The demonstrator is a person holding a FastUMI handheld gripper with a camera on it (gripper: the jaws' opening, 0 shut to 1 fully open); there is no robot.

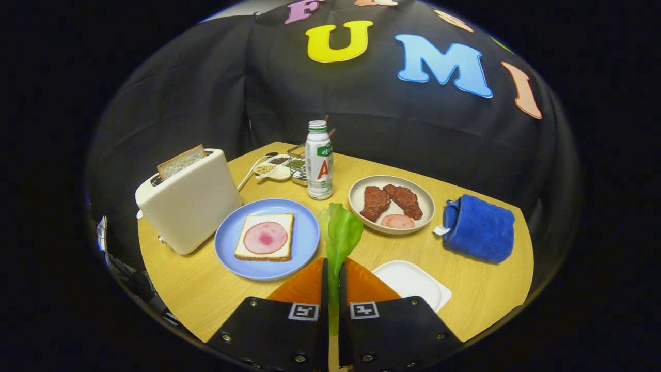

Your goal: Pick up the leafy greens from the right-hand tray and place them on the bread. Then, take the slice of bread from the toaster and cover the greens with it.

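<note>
With the gripper [333,268] at bottom centre, fingers pressed together on the stalk of the leafy greens [340,232], leaf standing up between and beyond the fingertips, lifted above the table [206,294]. Just behind the fingers to lower right, a white tray [413,284], bare on the part in view. Left of centre, a blue plate [304,243] carrying the bread [248,253] topped with a round ham slice [265,237]. Right of centre, a beige dish [356,199] with meat pieces; far right, a folded blue towel [477,227]. Further back at upper left, the toaster [188,204] with a bread slice [181,161] poking from its slot; behind centre, a bottle [319,160]. Judged as mid-carry of the greens toward the bread. Next move calls for swinging left over the ham, lowering, then spreading the fingers
</note>
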